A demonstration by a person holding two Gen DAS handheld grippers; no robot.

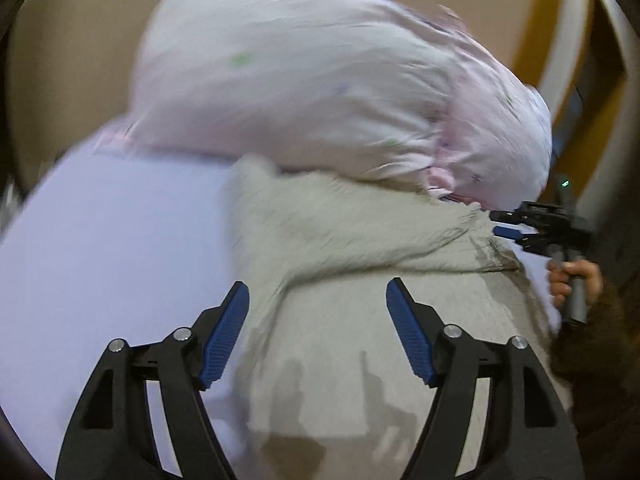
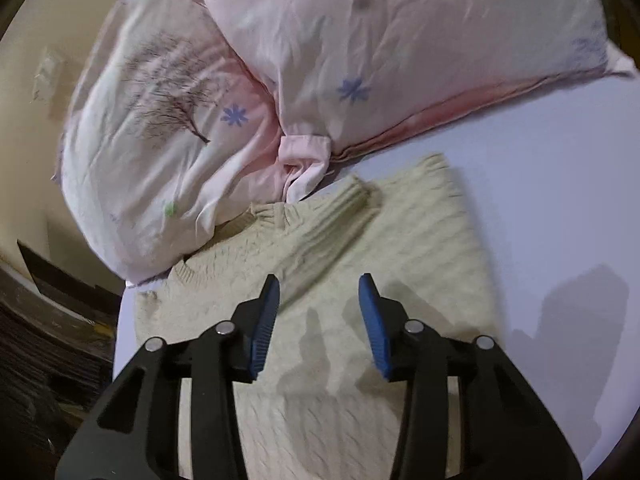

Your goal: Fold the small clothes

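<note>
A cream knitted sweater [image 2: 360,288] lies on a pale lilac sheet [image 2: 560,184], with a sleeve folded across its body. It also shows in the left wrist view [image 1: 360,248], blurred. My left gripper [image 1: 318,292] is open and empty, just above the sweater's near part. My right gripper [image 2: 319,284] is open and empty above the sweater's middle. In the left wrist view the right gripper [image 1: 500,224] sits at the sweater's far right edge, held by a hand [image 1: 576,280].
Two pink floral pillows [image 2: 400,48] [image 2: 160,152] lie right behind the sweater and touch its collar edge. The bed's edge [image 2: 120,320] drops to a dark floor at the left. Bare sheet [image 1: 112,232] spreads to the sweater's side.
</note>
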